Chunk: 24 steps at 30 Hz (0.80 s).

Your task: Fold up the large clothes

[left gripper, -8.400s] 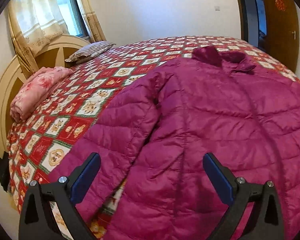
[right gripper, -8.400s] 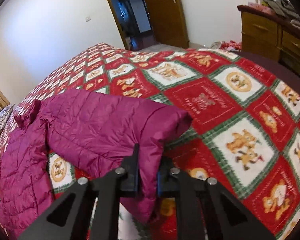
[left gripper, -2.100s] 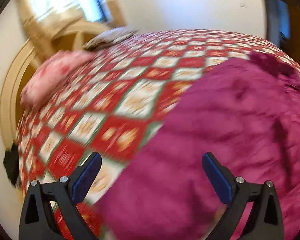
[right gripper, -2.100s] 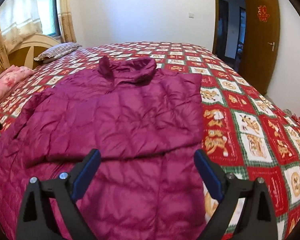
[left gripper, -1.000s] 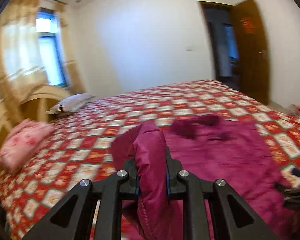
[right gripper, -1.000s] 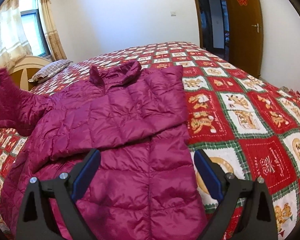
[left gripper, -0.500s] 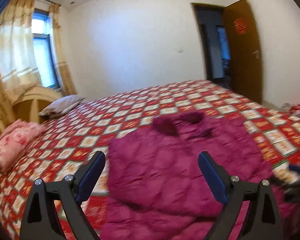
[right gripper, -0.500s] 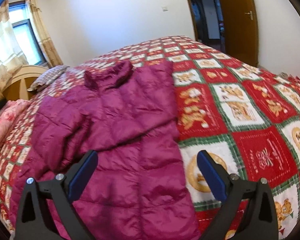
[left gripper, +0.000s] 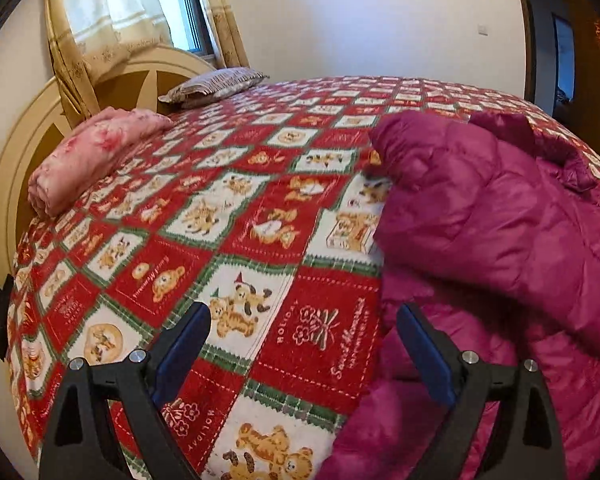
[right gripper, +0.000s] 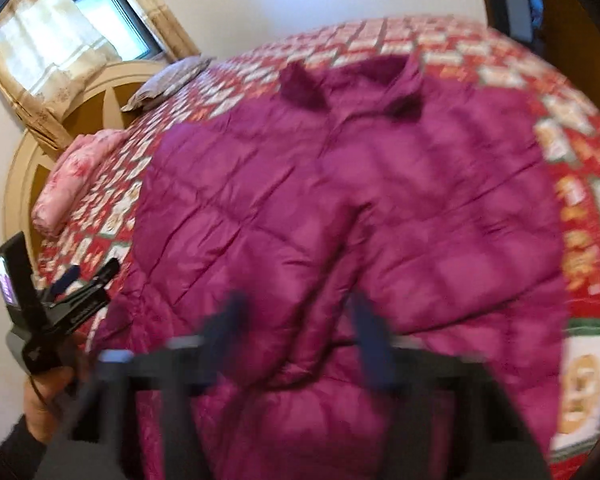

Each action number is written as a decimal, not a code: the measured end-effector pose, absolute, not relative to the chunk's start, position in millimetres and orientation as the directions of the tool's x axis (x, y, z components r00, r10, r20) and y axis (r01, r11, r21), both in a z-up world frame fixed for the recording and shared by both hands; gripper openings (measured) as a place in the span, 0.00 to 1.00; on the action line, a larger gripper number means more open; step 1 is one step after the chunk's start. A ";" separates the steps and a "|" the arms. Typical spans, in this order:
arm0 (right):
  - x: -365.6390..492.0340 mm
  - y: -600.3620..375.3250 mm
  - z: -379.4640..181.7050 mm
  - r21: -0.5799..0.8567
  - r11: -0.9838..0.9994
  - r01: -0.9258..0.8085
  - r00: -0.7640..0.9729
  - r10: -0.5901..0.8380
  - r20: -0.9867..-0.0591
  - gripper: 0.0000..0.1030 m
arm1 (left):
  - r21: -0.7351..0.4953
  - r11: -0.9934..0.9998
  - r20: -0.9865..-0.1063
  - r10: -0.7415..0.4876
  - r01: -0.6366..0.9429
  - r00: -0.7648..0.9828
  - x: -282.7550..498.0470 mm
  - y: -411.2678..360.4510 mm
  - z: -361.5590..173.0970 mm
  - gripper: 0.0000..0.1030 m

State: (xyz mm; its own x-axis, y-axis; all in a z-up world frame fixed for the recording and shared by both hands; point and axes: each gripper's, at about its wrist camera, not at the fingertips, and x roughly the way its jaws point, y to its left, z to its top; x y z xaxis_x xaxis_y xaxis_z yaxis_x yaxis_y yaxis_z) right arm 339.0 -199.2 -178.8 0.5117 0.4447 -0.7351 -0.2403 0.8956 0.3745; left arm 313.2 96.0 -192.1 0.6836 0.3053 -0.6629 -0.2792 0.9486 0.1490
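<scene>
The left tongs [left gripper: 302, 346] are standing wide open, gripping nothing, hovering over the red, white and green bear-patterned quilt [left gripper: 204, 248] just beside the left edge of the magenta quilted puffer jacket [left gripper: 500, 240]. The right tongs [right gripper: 296, 344] are blurred; their jaws have just been closing, with a fold of jacket fabric between them, but whether the pads are pressing on it cannot be told. The jacket is lying on the bed, sleeves folded across its front. A rolled pink blanket [left gripper: 88, 160] and a striped pillow [left gripper: 216, 86] are lying near the cream headboard [left gripper: 28, 148].
</scene>
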 end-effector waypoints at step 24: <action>338.6 -207.2 -153.6 0.203 0.958 -0.204 0.683 0.288 -0.672 0.29 | 0.118 0.992 -0.671 0.120 -0.055 0.731 377.6 -1.0 -155.8 0.92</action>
